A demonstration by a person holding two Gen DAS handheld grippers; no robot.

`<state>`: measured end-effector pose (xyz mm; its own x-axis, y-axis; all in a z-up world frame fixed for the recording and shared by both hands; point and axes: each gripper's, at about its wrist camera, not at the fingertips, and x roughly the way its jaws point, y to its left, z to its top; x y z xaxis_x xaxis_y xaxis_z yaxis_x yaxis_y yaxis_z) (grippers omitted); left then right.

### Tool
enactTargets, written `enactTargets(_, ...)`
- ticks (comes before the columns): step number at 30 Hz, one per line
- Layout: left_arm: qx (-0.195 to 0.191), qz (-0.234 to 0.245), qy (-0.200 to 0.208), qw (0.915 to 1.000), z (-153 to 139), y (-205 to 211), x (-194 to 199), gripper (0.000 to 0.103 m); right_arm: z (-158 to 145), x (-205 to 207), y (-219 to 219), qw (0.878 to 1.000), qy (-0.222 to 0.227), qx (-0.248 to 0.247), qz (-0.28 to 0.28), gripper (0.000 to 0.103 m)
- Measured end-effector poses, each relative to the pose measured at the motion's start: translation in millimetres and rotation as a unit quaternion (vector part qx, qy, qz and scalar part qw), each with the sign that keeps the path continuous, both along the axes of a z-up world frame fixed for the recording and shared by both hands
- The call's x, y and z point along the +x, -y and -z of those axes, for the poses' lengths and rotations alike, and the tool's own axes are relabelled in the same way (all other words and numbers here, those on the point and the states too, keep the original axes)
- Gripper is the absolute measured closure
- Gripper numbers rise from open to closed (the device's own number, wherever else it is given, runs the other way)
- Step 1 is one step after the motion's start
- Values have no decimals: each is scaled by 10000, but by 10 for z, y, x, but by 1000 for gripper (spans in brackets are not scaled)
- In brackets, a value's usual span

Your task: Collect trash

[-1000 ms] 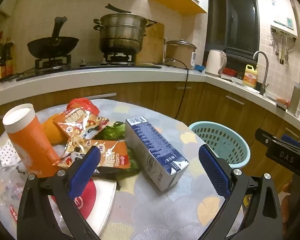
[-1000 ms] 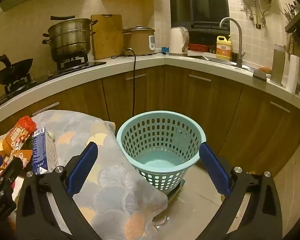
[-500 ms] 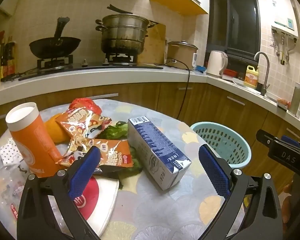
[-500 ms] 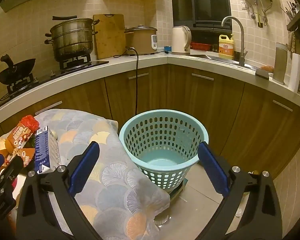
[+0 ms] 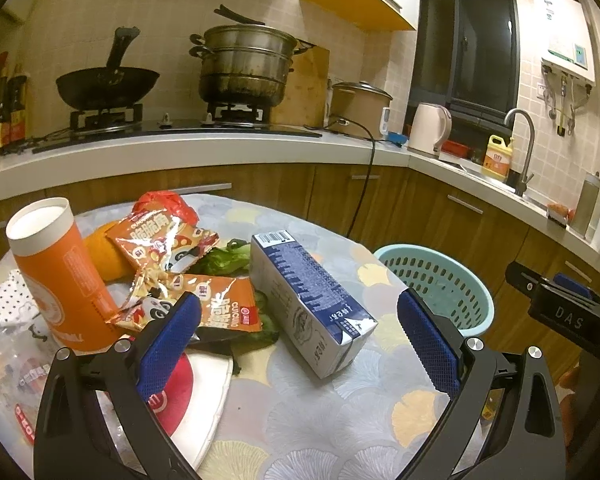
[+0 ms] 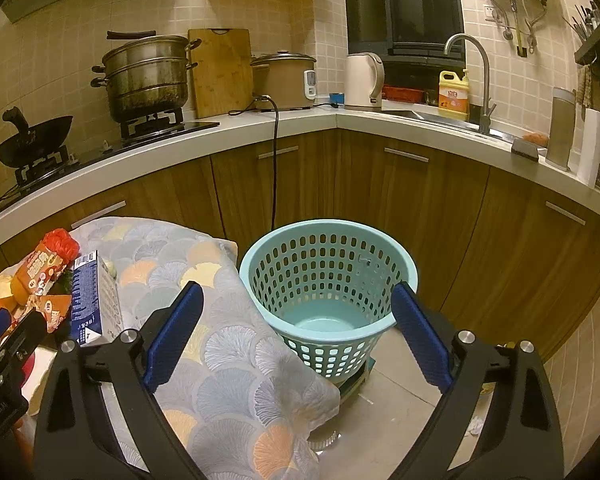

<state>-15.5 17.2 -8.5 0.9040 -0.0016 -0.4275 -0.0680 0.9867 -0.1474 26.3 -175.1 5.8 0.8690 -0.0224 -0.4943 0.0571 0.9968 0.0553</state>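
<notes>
Two blue-padded fingers of my left gripper (image 5: pixel 298 334) stand wide apart, grasping nothing, above the fan-patterned tablecloth (image 5: pixel 340 412). Between them lies a blue-and-white milk carton (image 5: pixel 308 300) on its side, long axis running from far left to near right, barcode end away from me. Orange foil snack wrappers (image 5: pixel 204 304) read "CUICUIJIAO" beside a tall orange paper cup (image 5: pixel 60 272).

From the right wrist, my right gripper (image 6: pixel 296 336) is spread open and empty, framing the perforated turquoise plastic basket (image 6: pixel 328 280) on the floor just beside the table.

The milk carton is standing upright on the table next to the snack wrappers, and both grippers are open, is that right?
Not quite. The milk carton is lying on its side, not upright, as the left wrist view shows. It does sit beside the snack wrappers on the table, and both grippers are open.
</notes>
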Motion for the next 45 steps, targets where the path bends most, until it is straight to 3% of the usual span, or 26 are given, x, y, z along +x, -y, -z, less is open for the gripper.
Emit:
enactTargets(11, -291, -9, -35, 9996, -5, -81, -2, 8, -21, -15, -20, 10000, 11, -40, -56, 16)
enactTargets(28, -286, -125, 13, 9995, -34, -98, -66, 8, -34, -35, -76, 9997, -54, 27, -240, 22)
enactTargets(35, -256, -624, -53, 9977, -135, -275, -620, 8, -130, -124, -249, 9975, 54, 42, -705, 35)
enactTargets(37, -282, -856, -106, 9959, -149, -369, -806, 8, -133, -158, -324, 9962, 73, 18, -865, 45)
enactTargets(43, -366, -1314, -543, 9892, -50, -665, -1101, 8, -74, -205, -602, 9885, -16, 92, -1507, 47)
enactTargets(45, -572, -1241, -720, 9880, 14, -751, -1104, 8, -43, -214, -691, 9858, -48, 95, -1677, 47)
